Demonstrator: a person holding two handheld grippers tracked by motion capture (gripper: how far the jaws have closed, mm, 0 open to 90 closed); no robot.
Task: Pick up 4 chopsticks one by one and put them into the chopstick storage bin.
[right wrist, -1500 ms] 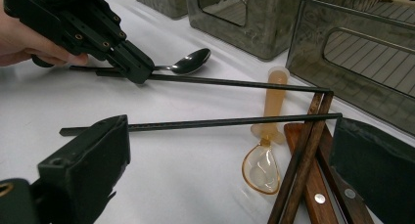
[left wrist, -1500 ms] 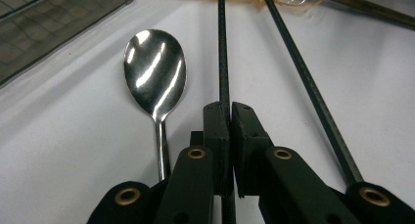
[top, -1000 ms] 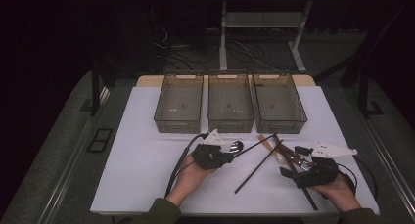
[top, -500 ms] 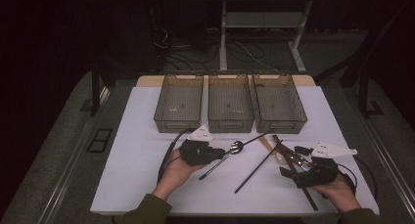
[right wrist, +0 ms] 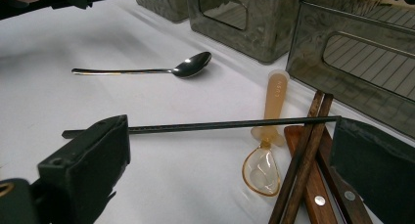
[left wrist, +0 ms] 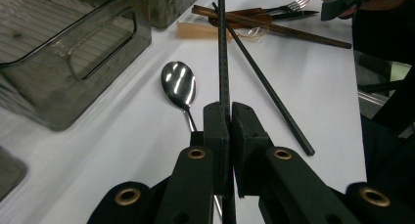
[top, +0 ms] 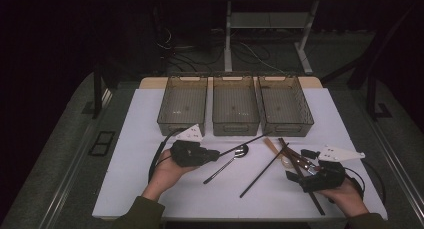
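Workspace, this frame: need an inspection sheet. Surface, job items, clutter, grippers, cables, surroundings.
Surface: white table top, bare at left.
Job's things: black chopstick clamped in the left hand-held gripper; second black chopstick lying on the top; three empty grey bins in a row at the back.
Clutter: metal spoon, amber plastic spoon, brown wooden chopsticks, wooden-handled cutlery at right.
Grippers: left shut on the black chopstick, lifted; right hand-held gripper open, low over the wooden chopsticks.
Cables: black cable loops from the left hand-held gripper; more on the floor behind.
Surroundings: dark room, desk legs behind.
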